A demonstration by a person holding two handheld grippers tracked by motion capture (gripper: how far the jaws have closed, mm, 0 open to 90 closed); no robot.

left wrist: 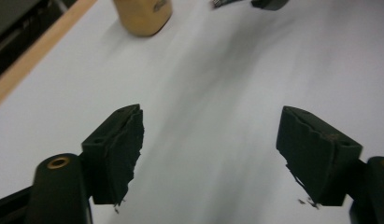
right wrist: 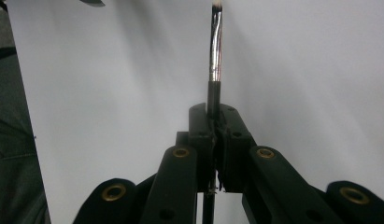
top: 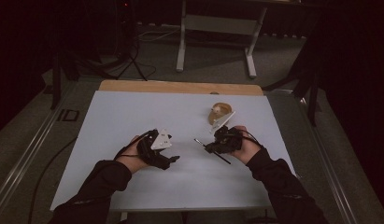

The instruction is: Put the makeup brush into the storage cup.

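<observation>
White tabletop (top: 133, 116) wide and bare, left gripper (left wrist: 210, 149) fingers released, right gripper (right wrist: 216, 122) fingers clenched on brush (right wrist: 216, 51).

A white tabletop (top: 133, 116) with a wooden strip along its far edge carries a tan, rounded object (top: 218, 113), perhaps a small wooden holder. Beyond stands a grey table frame (top: 217, 28) on the floor.

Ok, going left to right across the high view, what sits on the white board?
left gripper → brush, clamped in the right gripper. The tan object overlaps the right gripper's span, so I leave it unplaced.
</observation>
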